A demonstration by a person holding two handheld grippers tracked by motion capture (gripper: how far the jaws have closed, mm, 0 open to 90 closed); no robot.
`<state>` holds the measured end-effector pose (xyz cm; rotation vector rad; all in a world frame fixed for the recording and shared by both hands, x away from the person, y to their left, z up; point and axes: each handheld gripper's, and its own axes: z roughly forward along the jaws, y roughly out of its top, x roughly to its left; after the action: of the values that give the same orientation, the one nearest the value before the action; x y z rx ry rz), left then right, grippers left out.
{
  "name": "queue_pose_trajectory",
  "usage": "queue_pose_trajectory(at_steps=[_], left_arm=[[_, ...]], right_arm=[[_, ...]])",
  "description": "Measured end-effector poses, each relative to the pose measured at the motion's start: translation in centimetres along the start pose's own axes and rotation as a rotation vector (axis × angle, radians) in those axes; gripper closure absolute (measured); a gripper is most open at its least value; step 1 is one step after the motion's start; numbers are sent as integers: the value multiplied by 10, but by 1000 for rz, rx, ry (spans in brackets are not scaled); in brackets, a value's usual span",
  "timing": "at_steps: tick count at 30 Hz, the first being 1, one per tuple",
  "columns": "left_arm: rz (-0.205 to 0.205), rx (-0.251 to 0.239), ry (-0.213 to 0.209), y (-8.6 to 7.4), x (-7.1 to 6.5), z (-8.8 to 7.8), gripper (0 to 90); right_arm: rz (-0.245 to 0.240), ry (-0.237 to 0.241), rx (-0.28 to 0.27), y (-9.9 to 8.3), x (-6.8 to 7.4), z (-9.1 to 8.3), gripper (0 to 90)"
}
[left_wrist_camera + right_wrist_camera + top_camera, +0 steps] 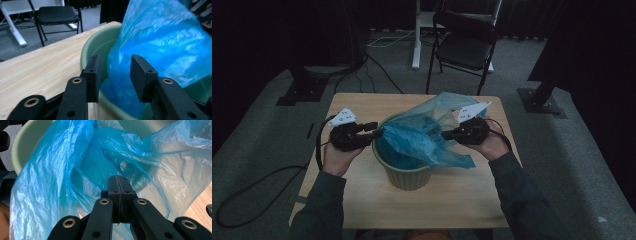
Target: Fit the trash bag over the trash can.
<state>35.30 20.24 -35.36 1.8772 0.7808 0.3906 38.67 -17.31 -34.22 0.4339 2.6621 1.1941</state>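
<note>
High view, chair [464, 42] beyond table [362, 107]

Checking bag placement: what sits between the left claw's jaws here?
In the left gripper view, the blue bag and green bin rim lie between the open left claw jaws.

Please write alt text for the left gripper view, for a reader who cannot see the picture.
The left gripper stands with its two black jaws open at the rim of a pale green bin, with a crumpled blue plastic bag between and behind them. The bin stands on a light wooden table, and a black folding chair stands on the grey carpet beyond.
</note>
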Motion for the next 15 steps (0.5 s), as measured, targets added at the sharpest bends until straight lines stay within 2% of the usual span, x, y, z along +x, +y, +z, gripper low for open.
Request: queue_pose_trajectory(at_steps=[7, 11, 15], left_arm=[[55, -10, -26, 18, -10, 9, 539], [96, 13, -29, 26, -18, 18, 499], [113, 48, -20, 28, -21, 28, 540]], right_arm=[[-3, 6, 4, 0, 1, 1, 900], [-6, 10, 4, 1, 2, 2, 900], [-5, 12, 5, 1, 2, 2, 900]])
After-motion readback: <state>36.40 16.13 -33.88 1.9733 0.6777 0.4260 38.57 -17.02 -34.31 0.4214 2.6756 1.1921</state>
